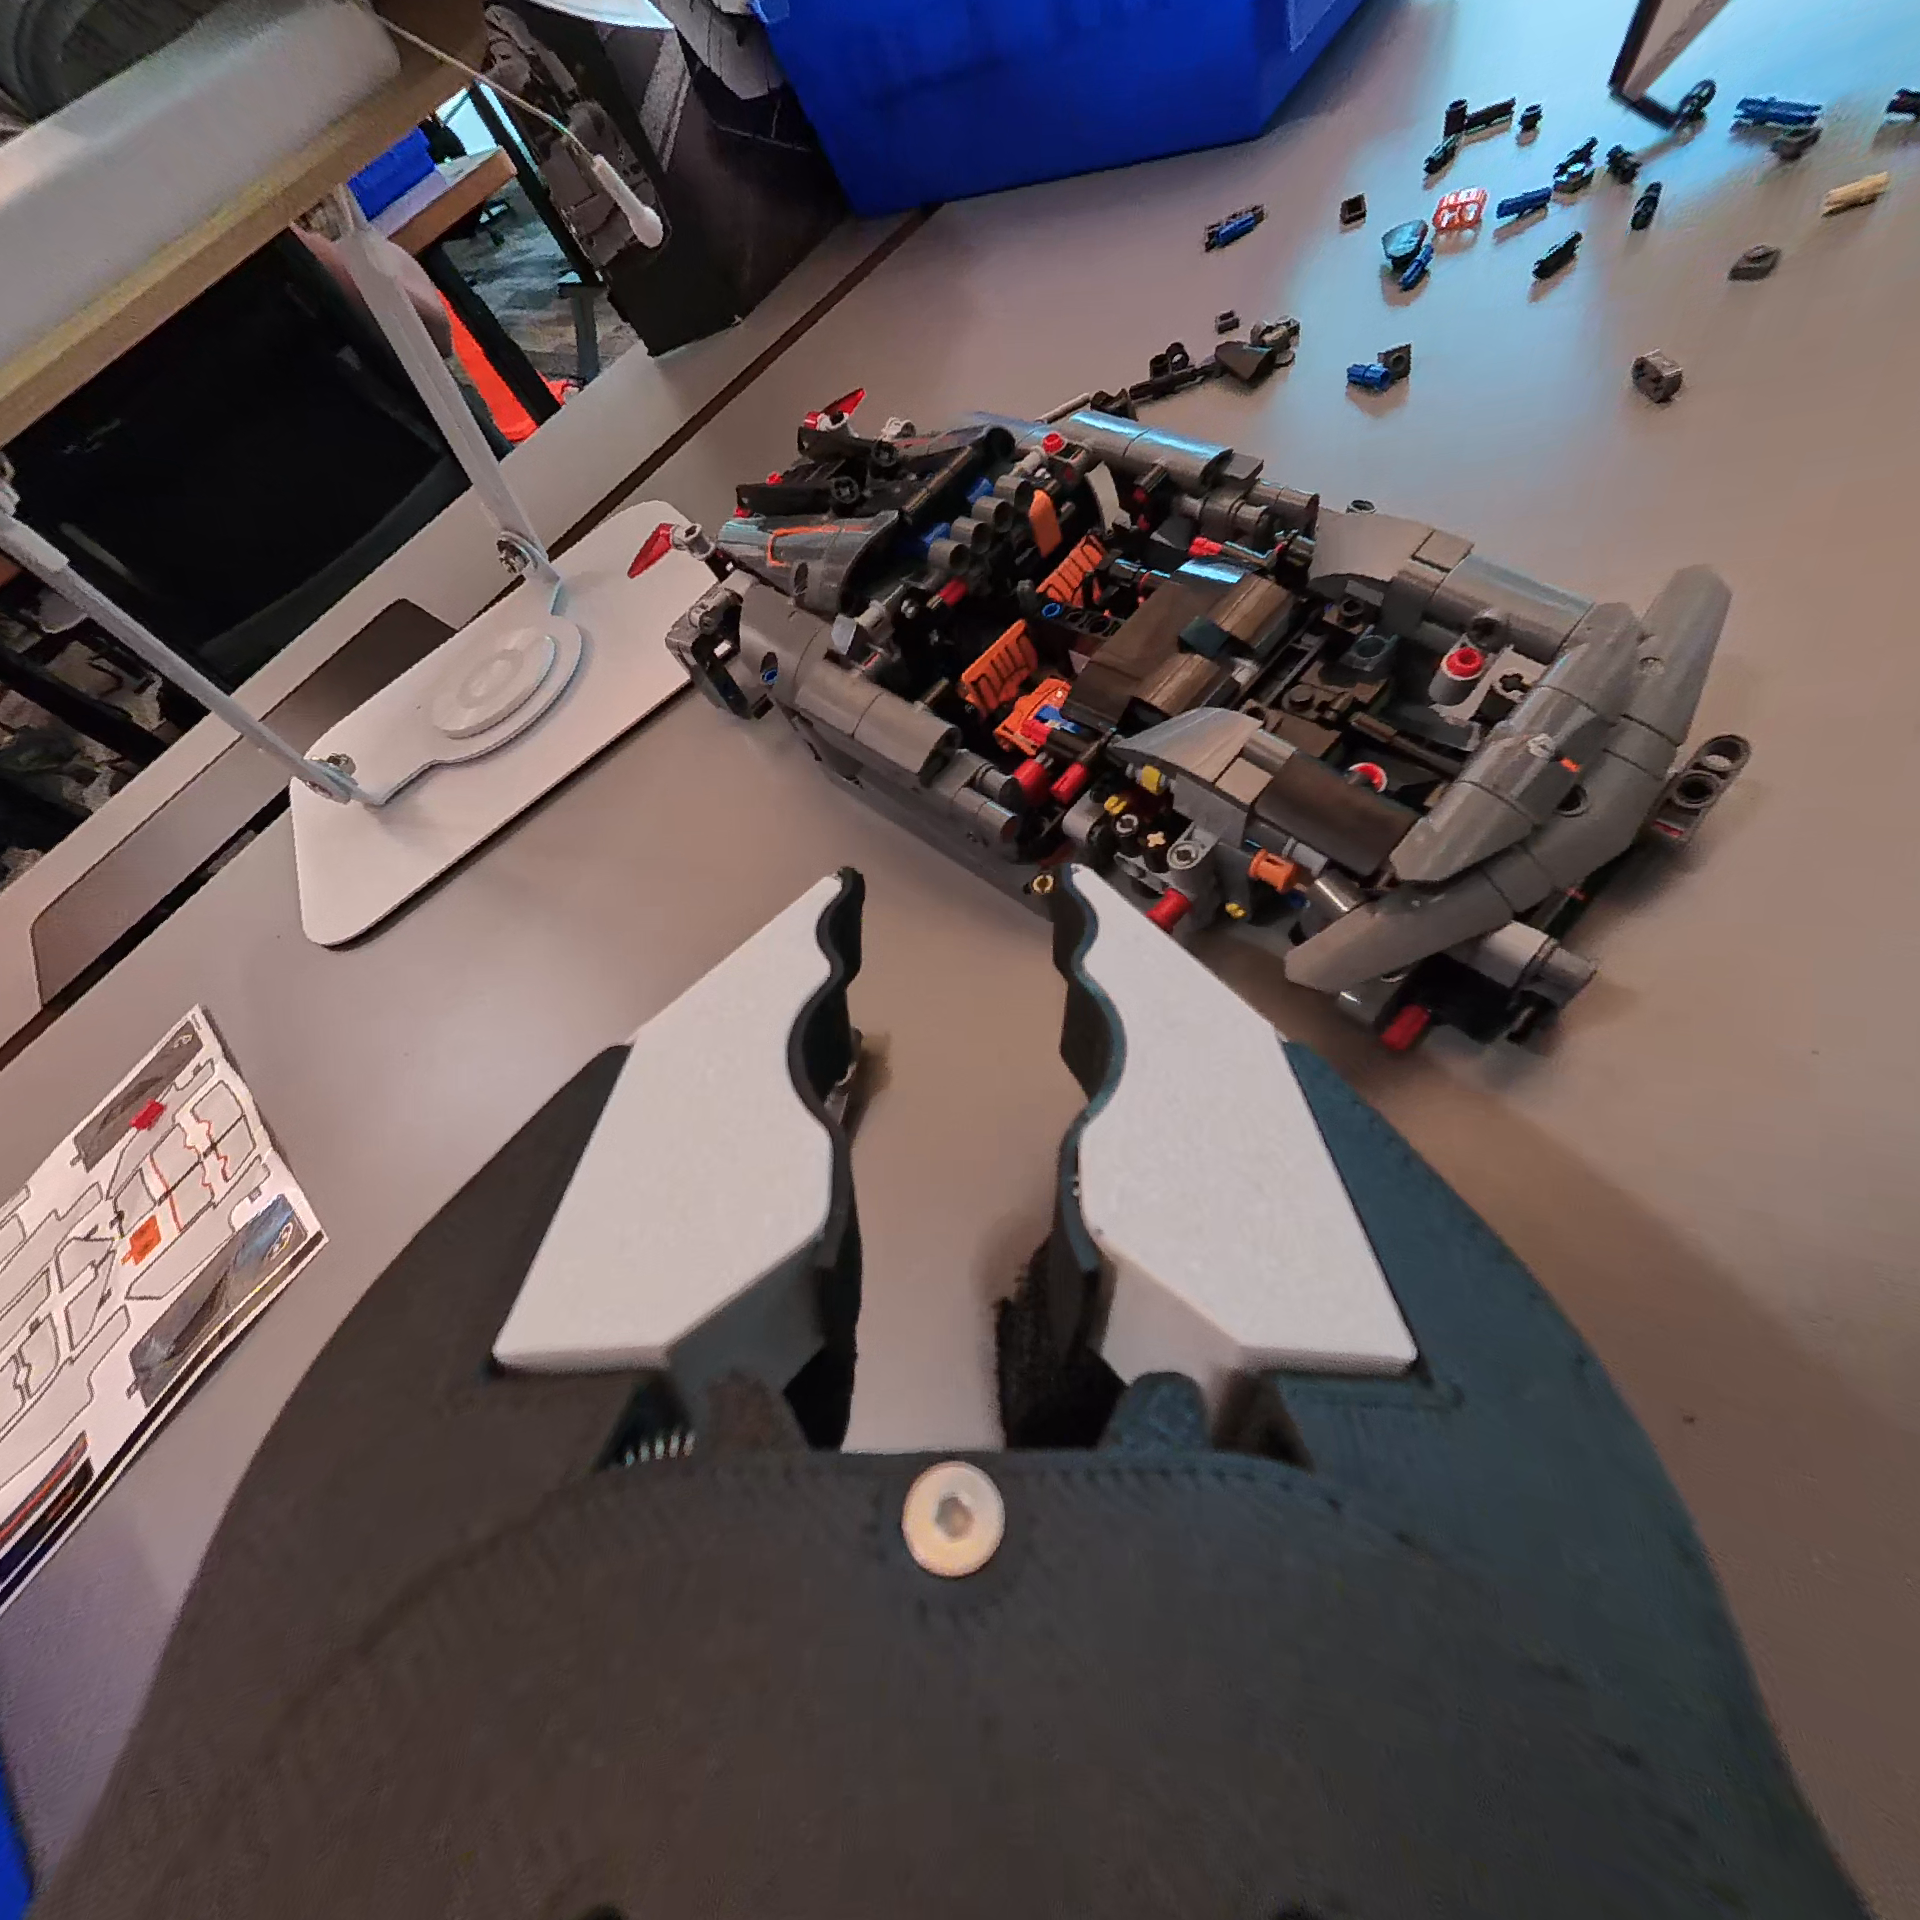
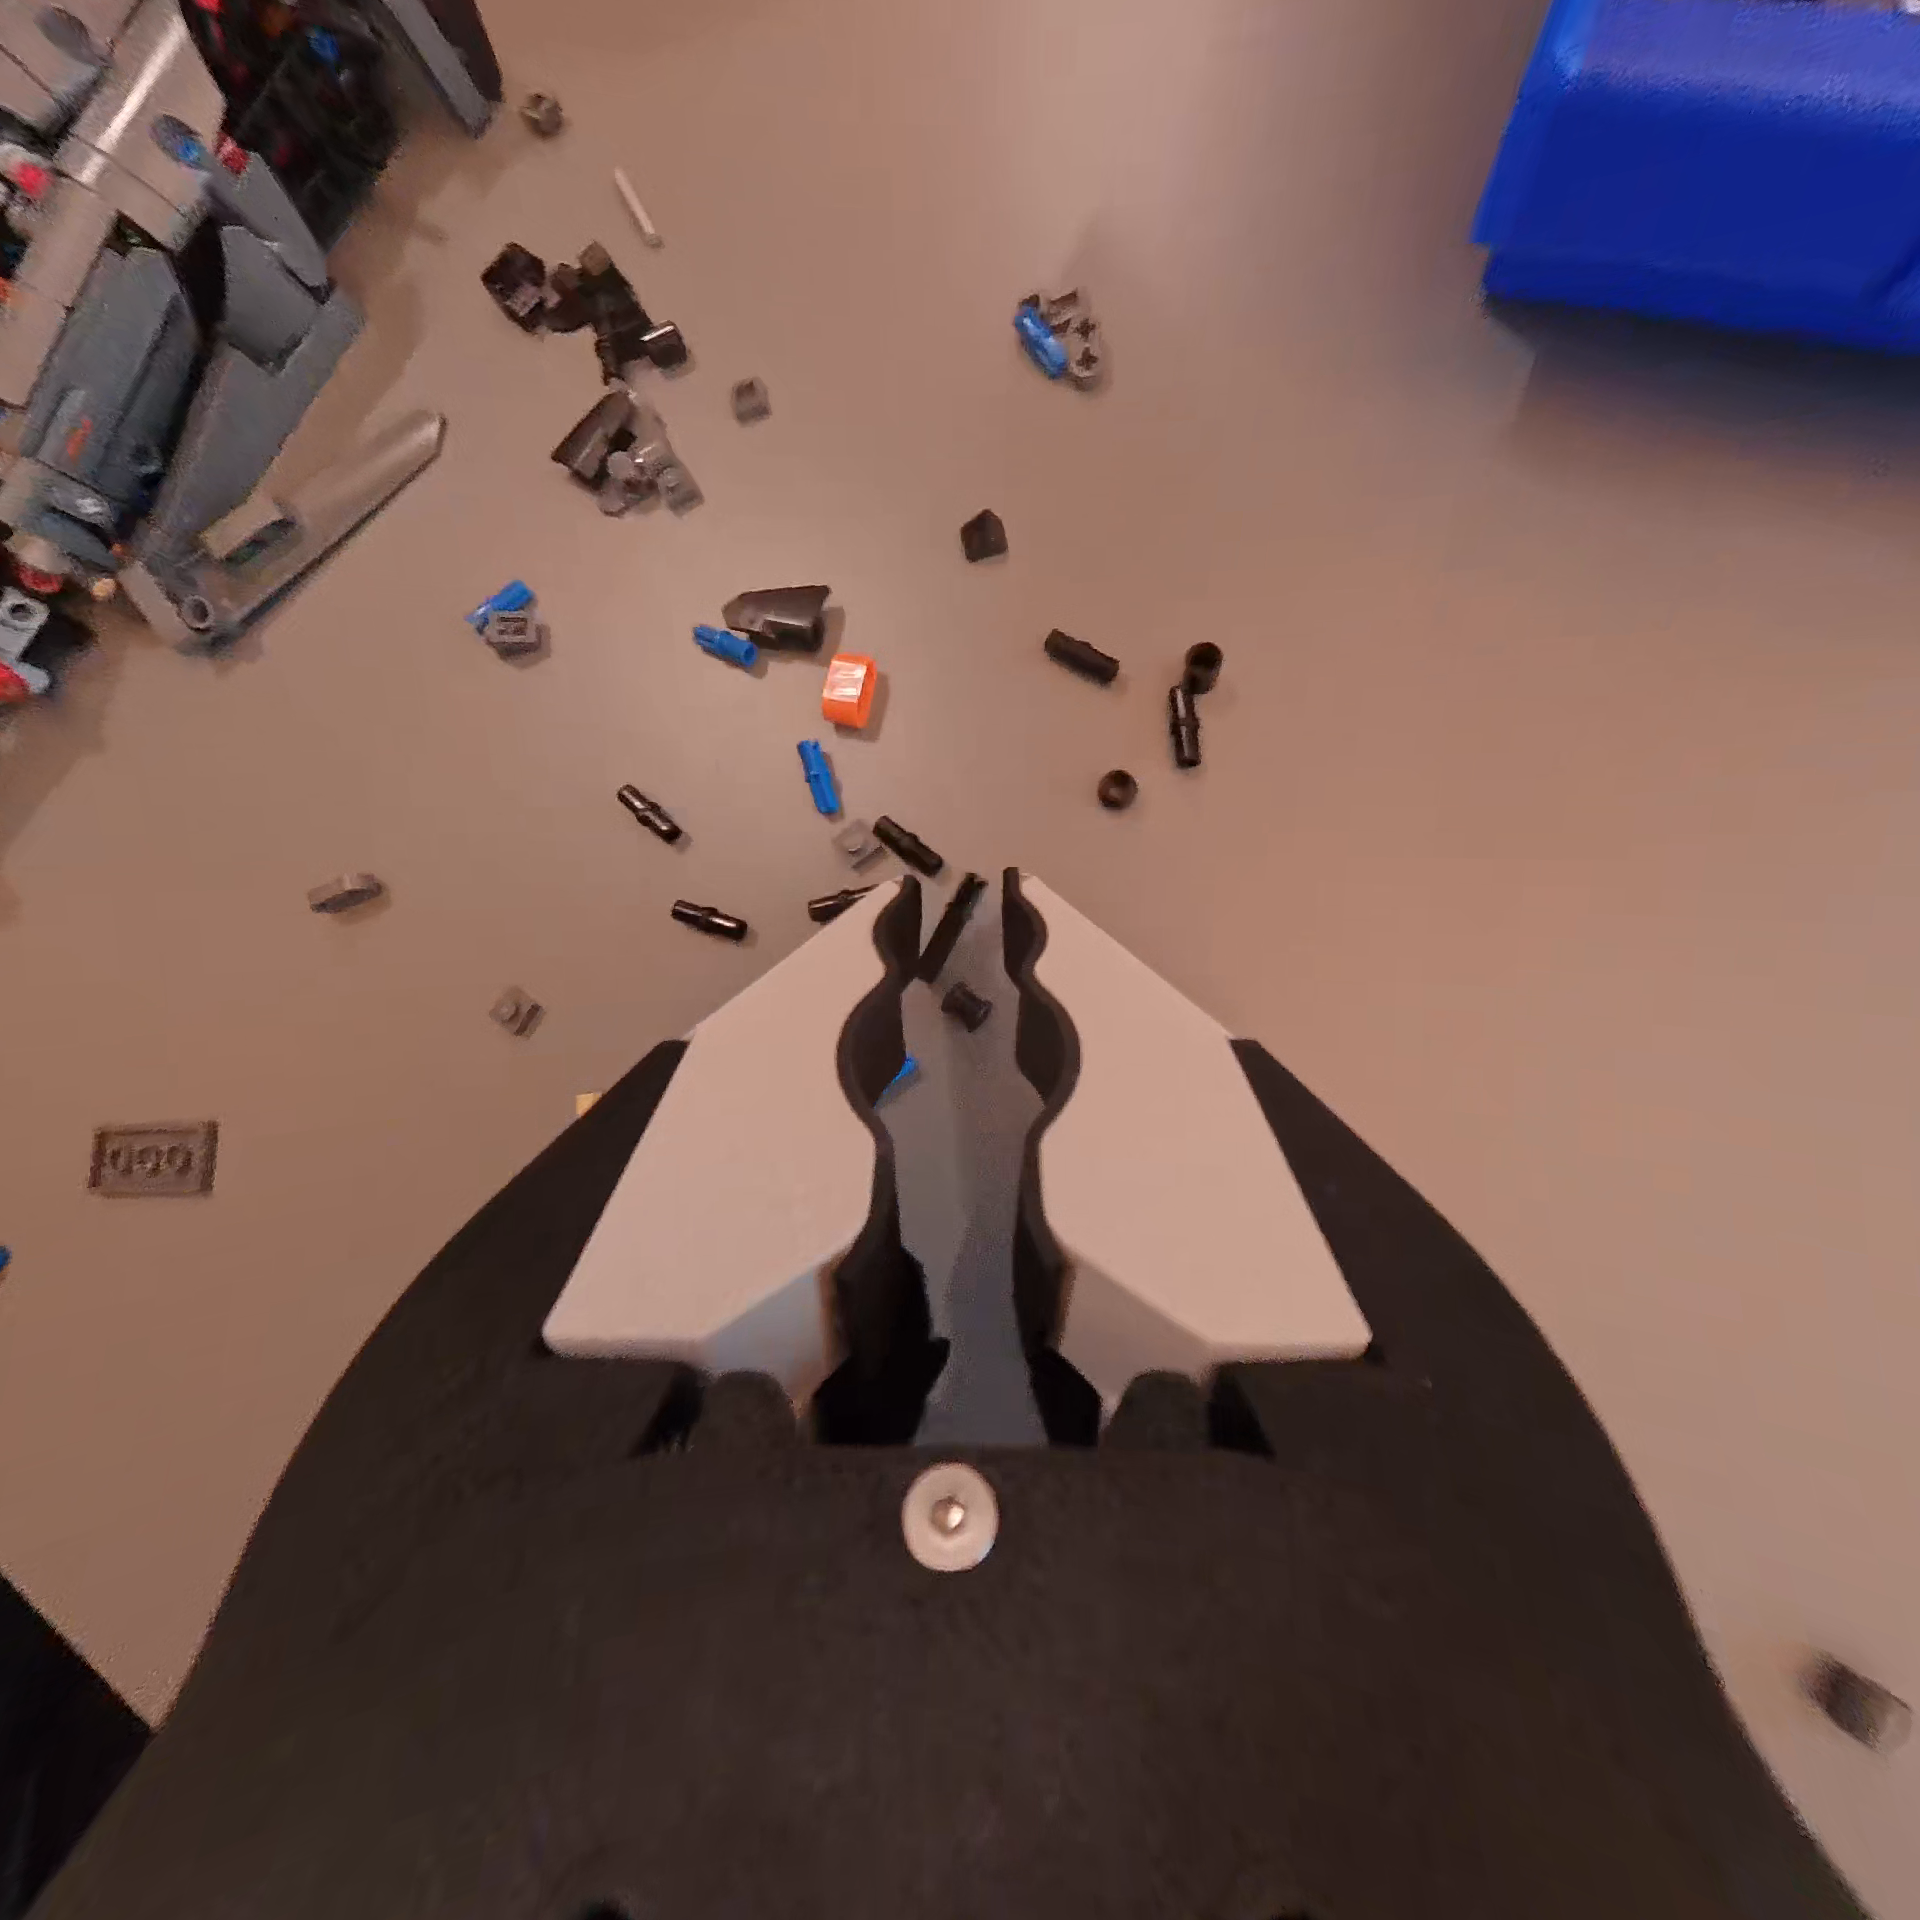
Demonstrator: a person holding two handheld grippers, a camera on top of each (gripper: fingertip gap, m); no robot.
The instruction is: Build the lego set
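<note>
The partly built grey, black and orange lego car point(image 1: 1195, 675) lies on the grey table. My left gripper point(image 1: 961, 891) is open and empty, with its tips just short of the car's near side. In the right wrist view the car point(image 2: 156, 364) is at the upper left. My right gripper point(image 2: 961, 883) is narrowly open above scattered loose parts. A thin black pin point(image 2: 951, 925) lies slanted between its tips and does not touch both fingers. A small black bush point(image 2: 964, 1006) and a blue pin point(image 2: 899, 1075) lie under the jaws.
An orange brick point(image 2: 850, 688), blue pins point(image 2: 819, 774) and black pins point(image 2: 1081, 657) are spread over the table. A blue bin point(image 2: 1714, 156) stands at the far right and also shows in the left wrist view point(image 1: 1039, 83). A white stand base point(image 1: 468, 727) and a sticker sheet point(image 1: 135, 1247) lie on the left. One gripper's finger ends stand about 35 centimeters off the other's. My right gripper's tips are some 5 centimeters from the orange brick point(image 2: 850, 688).
</note>
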